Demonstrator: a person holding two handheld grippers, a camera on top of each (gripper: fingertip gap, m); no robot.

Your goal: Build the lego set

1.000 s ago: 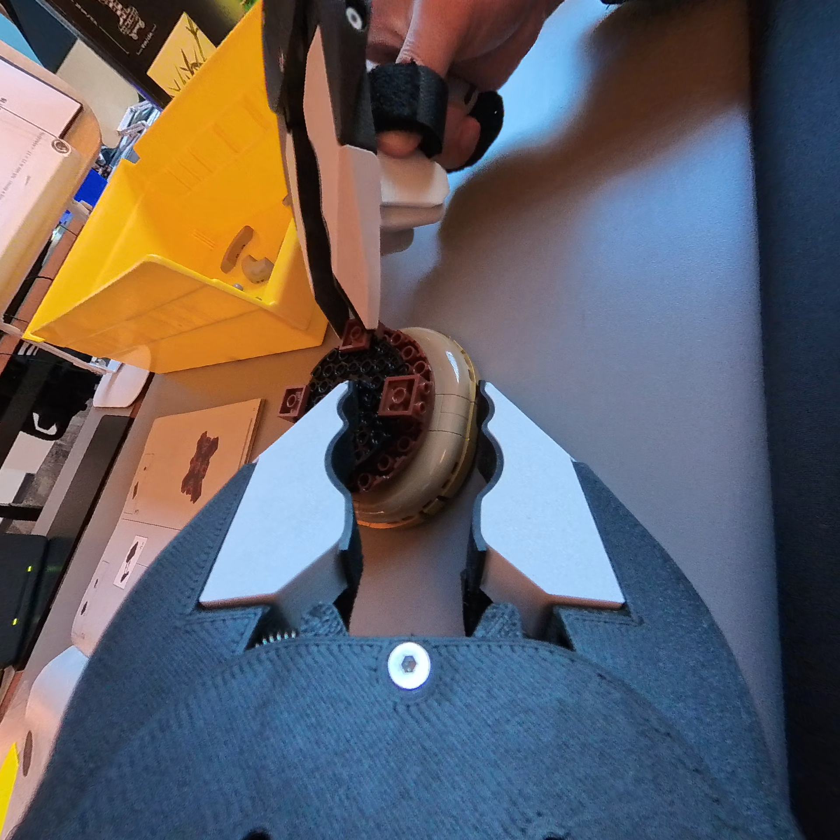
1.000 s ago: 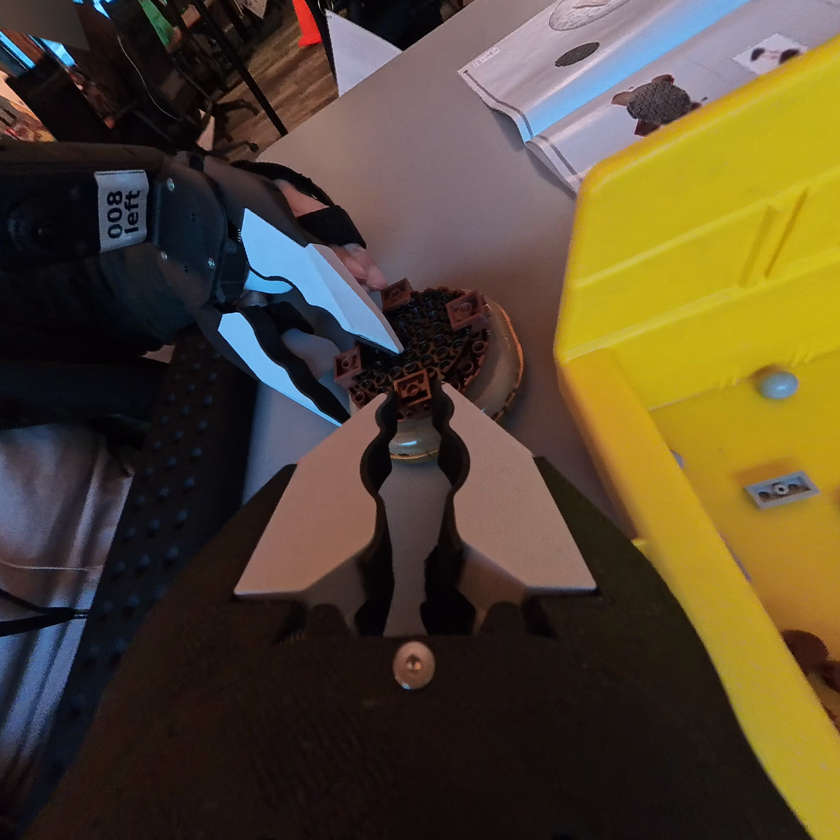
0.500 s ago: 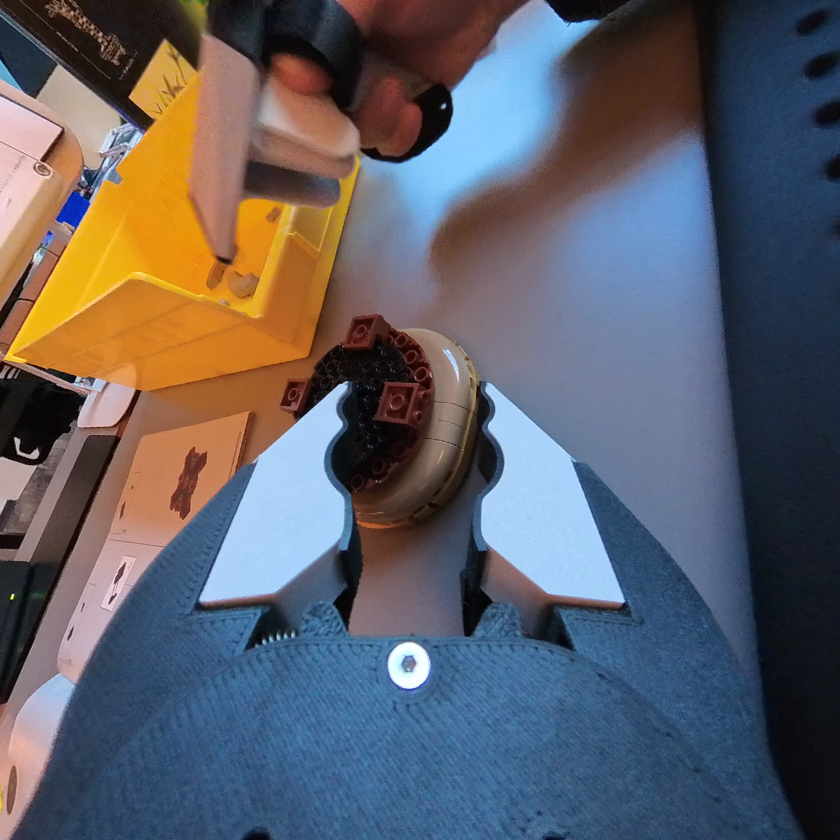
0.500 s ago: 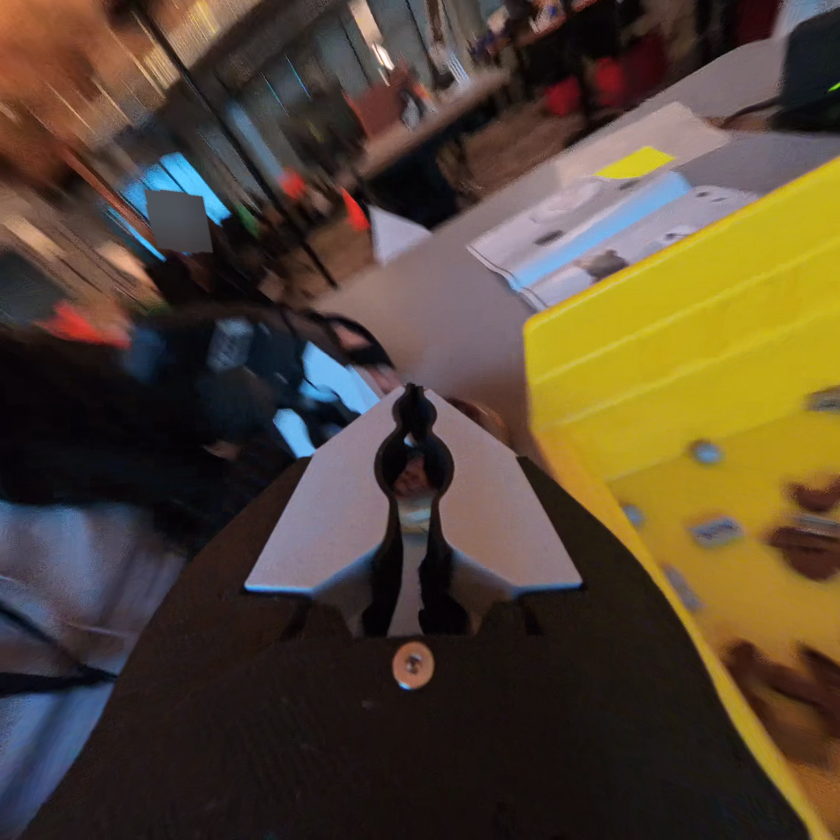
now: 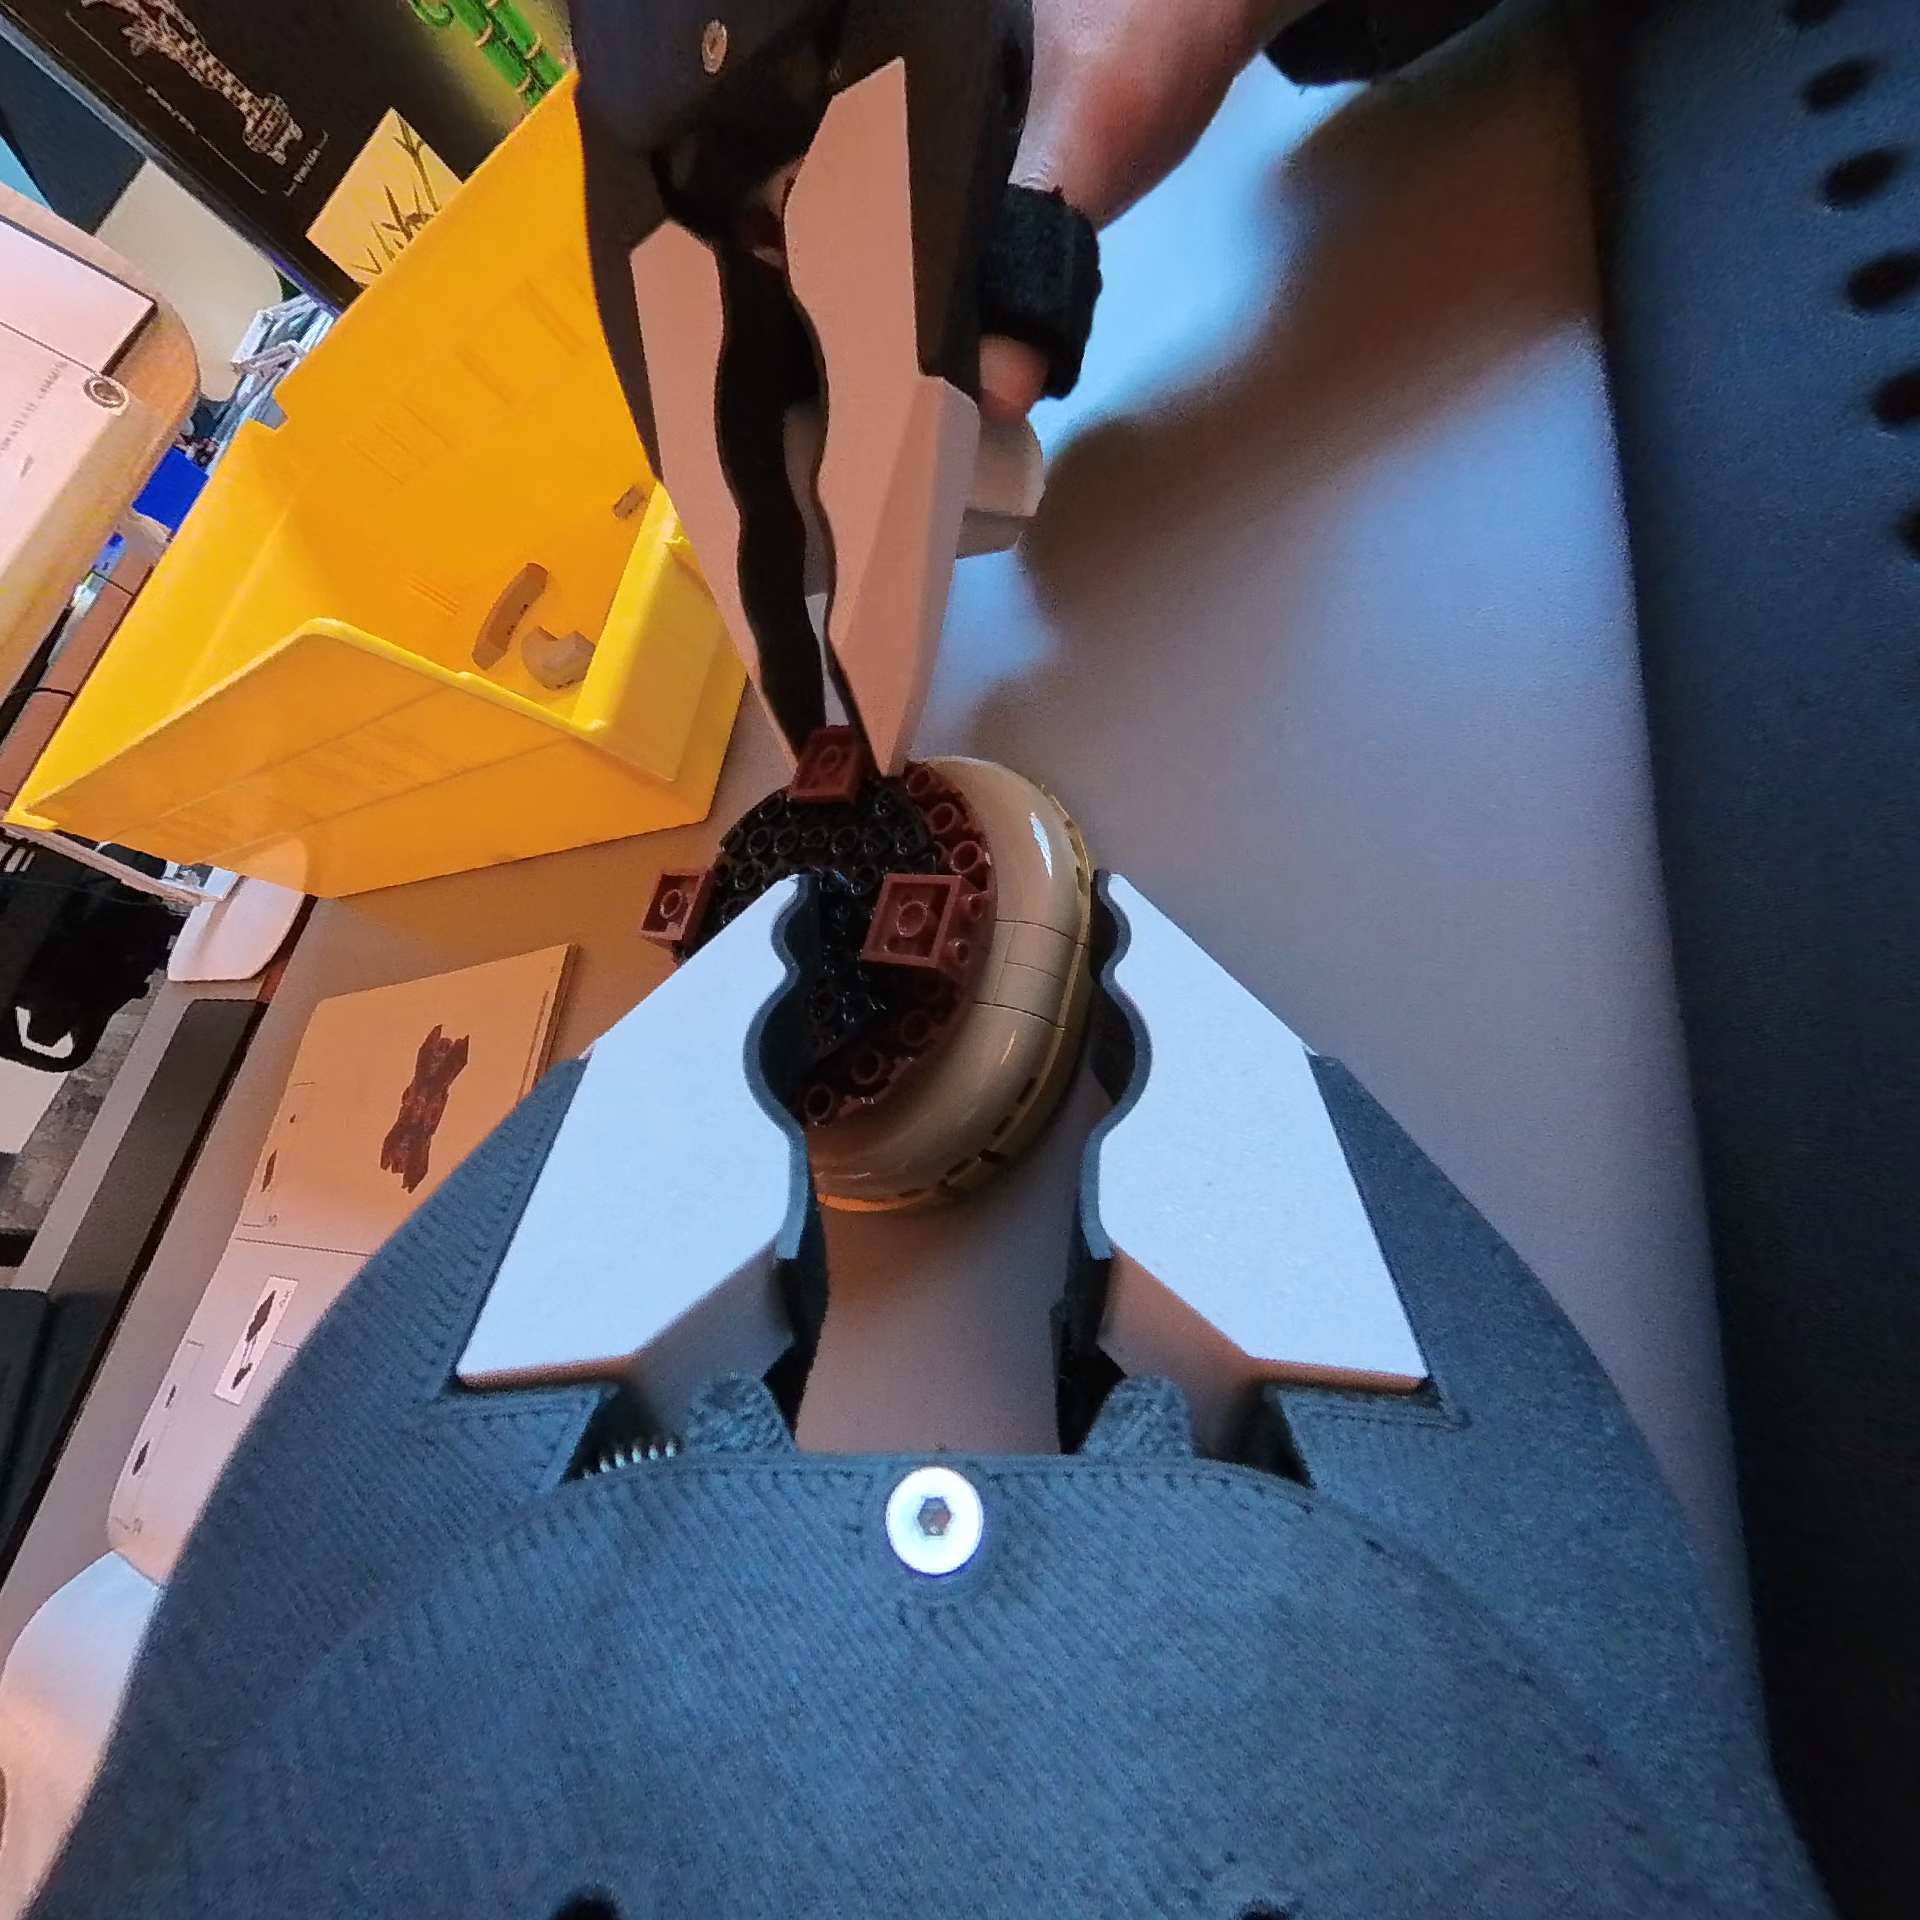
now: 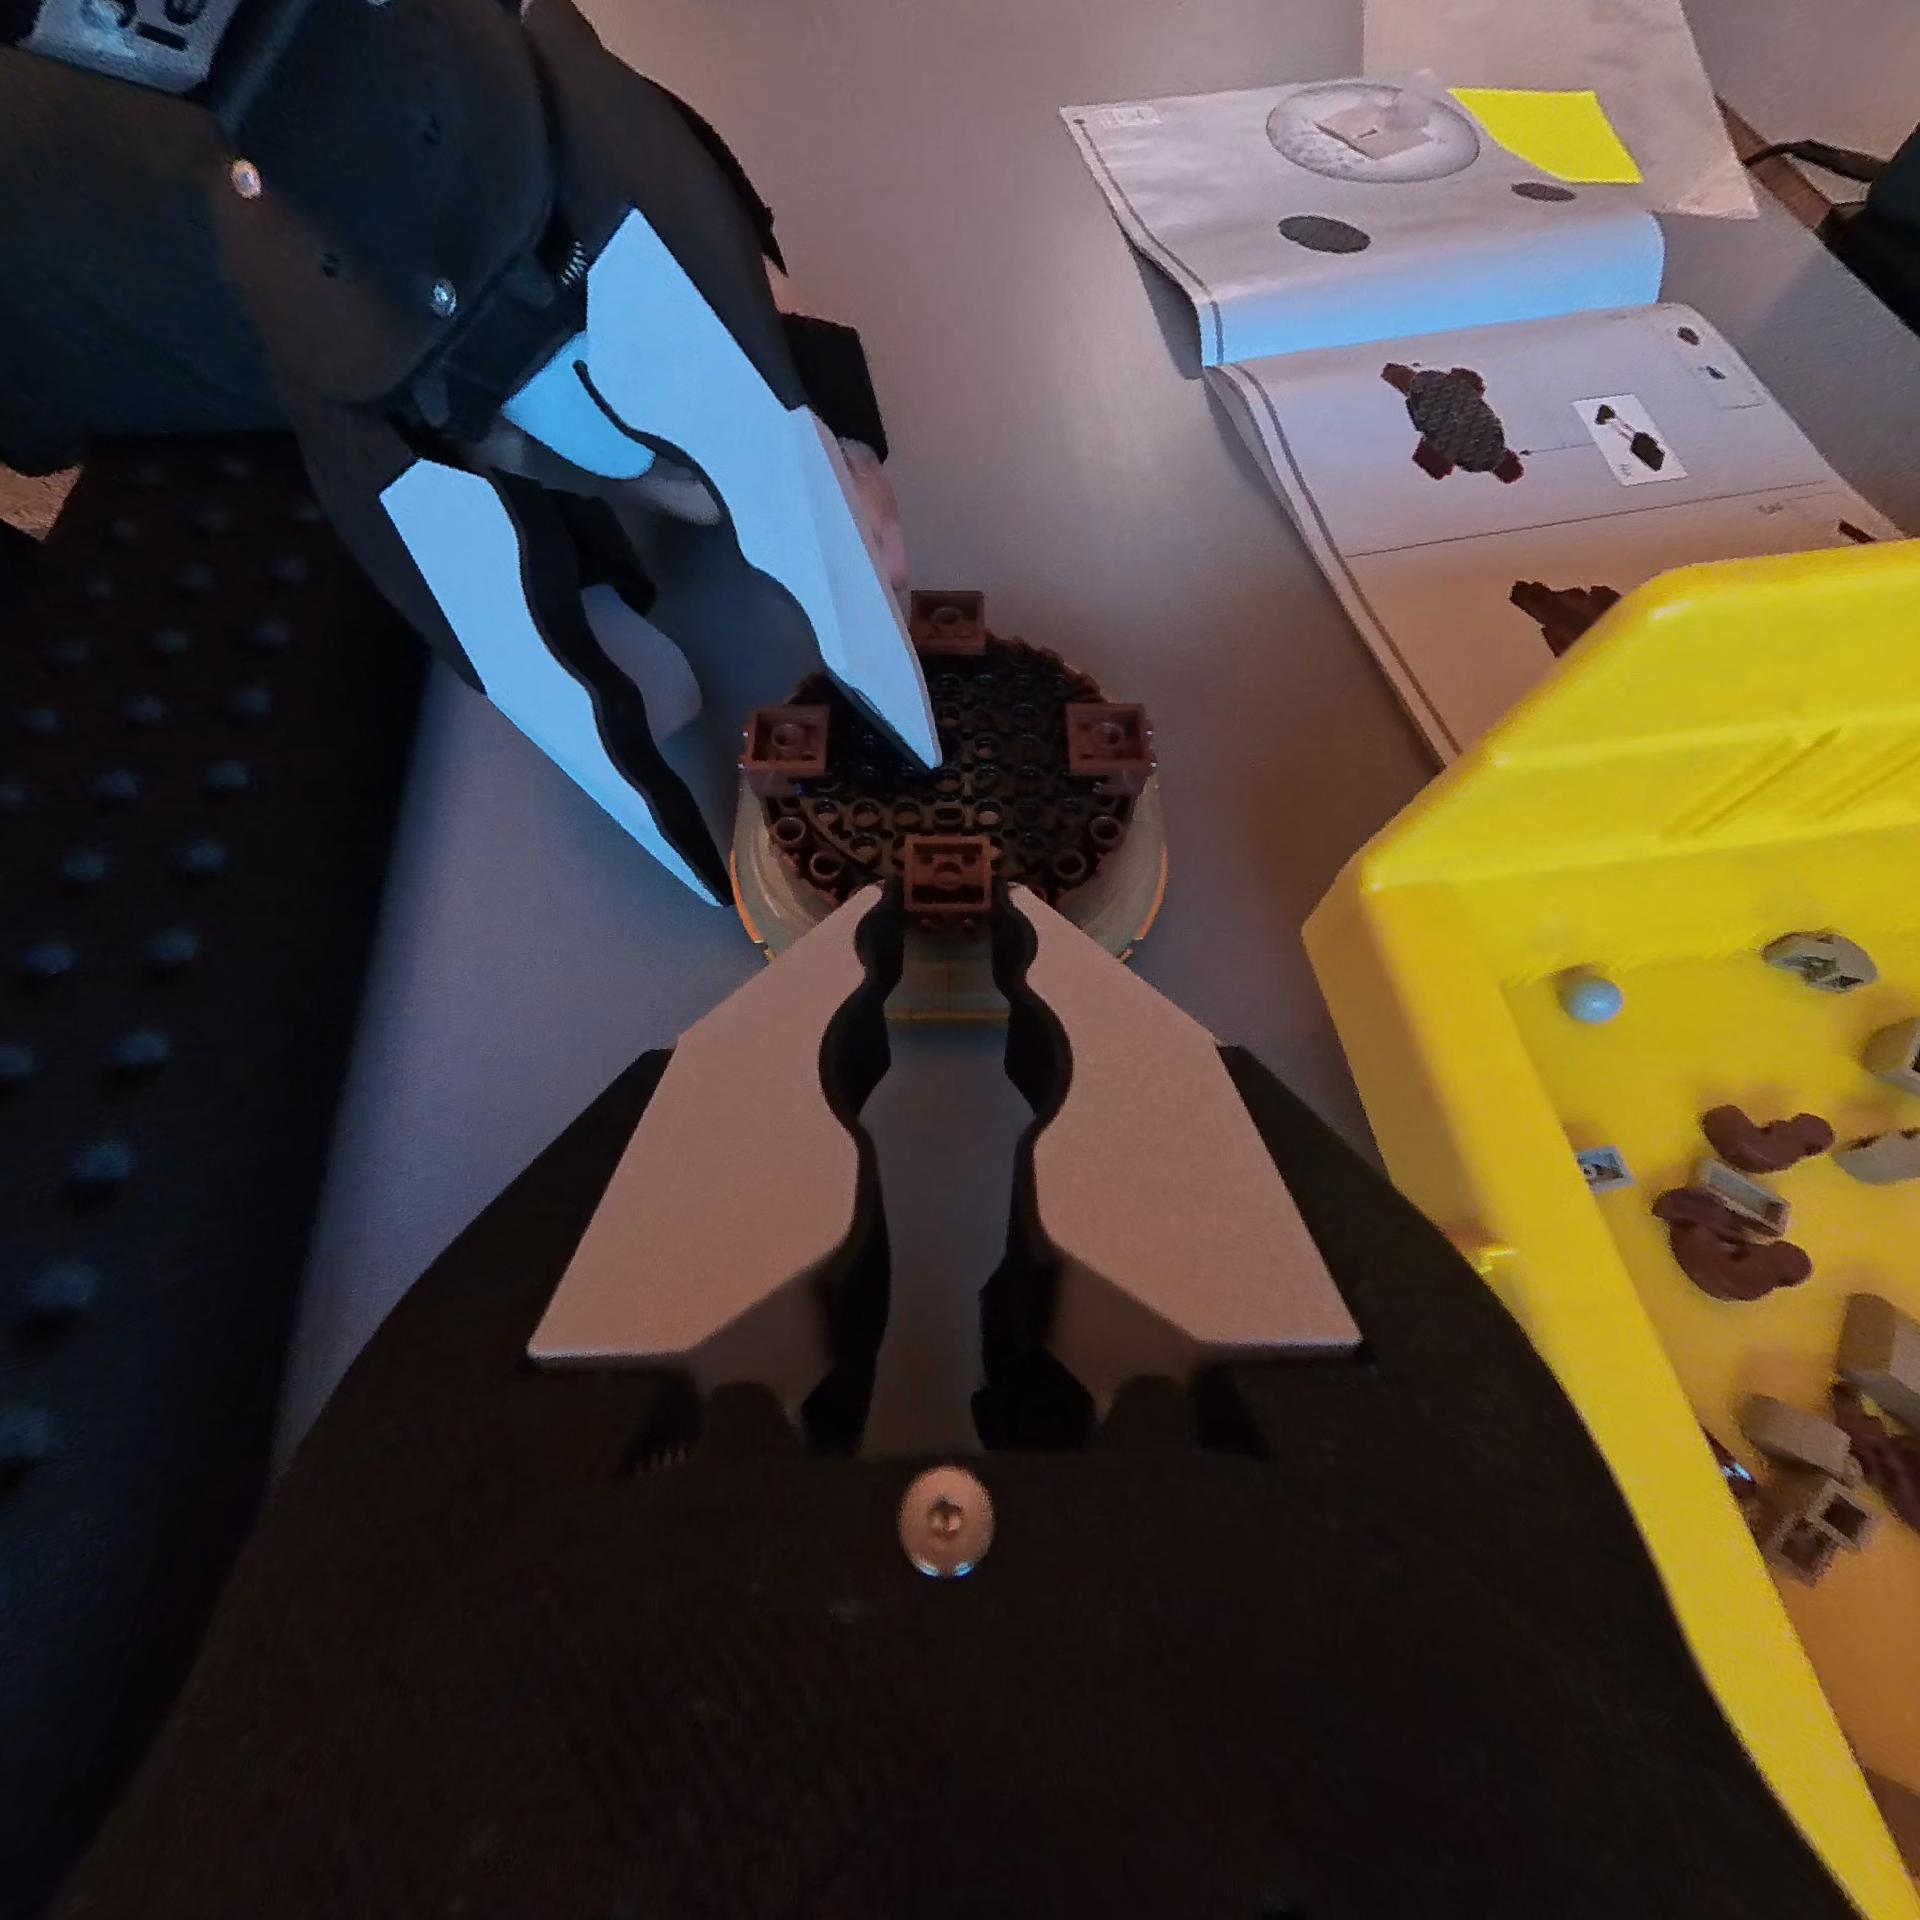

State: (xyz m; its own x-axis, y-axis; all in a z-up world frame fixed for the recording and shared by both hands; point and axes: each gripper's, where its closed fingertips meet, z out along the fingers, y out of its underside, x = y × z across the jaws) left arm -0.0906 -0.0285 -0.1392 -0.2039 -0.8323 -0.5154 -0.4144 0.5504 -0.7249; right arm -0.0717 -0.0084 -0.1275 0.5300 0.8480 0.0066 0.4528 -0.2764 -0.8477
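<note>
Our right gripper (image 6: 943, 894) has swung back from the yellow bin (image 6: 1475, 831) to the round lego build (image 6: 945, 779)

Its part-open jaws flank the near brown brick (image 6: 943, 873); our left gripper (image 5: 940, 935) clamps the build's rim

Dark textured left gripper (image 5: 940, 935) and right gripper (image 6: 940, 914), pale wavy-edged jaws.

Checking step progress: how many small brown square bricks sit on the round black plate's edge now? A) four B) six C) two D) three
A: the right wrist view shows four brown bricks spaced around the rim of the round black plate.
</note>
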